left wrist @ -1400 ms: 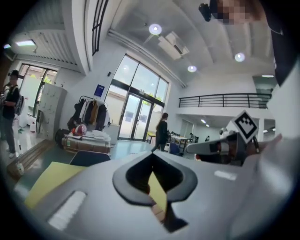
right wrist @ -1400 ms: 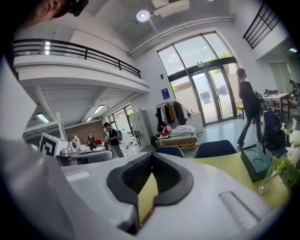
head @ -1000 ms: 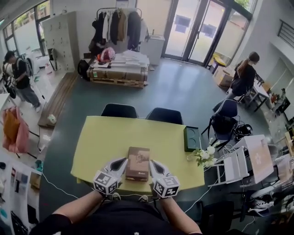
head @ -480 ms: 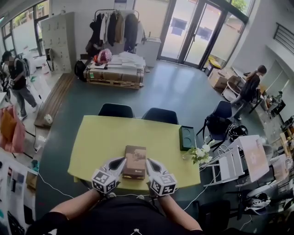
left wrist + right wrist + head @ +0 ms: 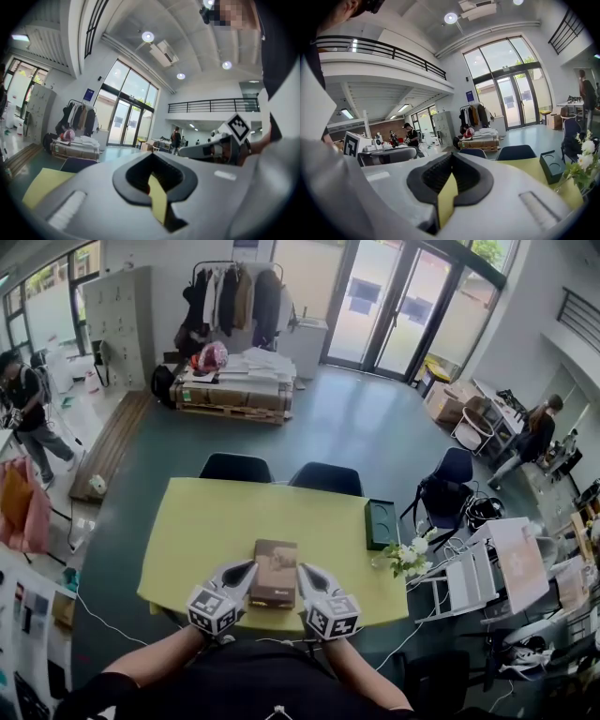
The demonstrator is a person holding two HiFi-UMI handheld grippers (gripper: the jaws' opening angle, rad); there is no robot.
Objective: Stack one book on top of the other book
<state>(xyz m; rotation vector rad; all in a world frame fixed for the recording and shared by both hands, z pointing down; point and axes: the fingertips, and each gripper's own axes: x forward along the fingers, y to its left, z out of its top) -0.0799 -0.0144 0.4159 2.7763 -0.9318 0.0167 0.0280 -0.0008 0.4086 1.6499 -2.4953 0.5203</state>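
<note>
A brown book (image 5: 275, 573) lies flat on the yellow table (image 5: 206, 531), near its front edge. Whether a second book lies under it I cannot tell. My left gripper (image 5: 248, 571) is shut just left of the book, its tip beside the book's left edge. My right gripper (image 5: 304, 574) is shut just right of the book, its tip at the right edge. Neither holds anything. In the left gripper view the shut jaws (image 5: 154, 178) fill the foreground and hide the book. The right gripper view shows its own shut jaws (image 5: 449, 180) the same way.
A dark green box (image 5: 381, 523) sits at the table's right edge, with white flowers (image 5: 412, 555) beside it. Two dark chairs (image 5: 237, 467) stand at the far side. A white rack (image 5: 469, 582) stands right of the table. People move about in the room behind.
The book and both grippers have kept their places. Only the people in the background have walked on.
</note>
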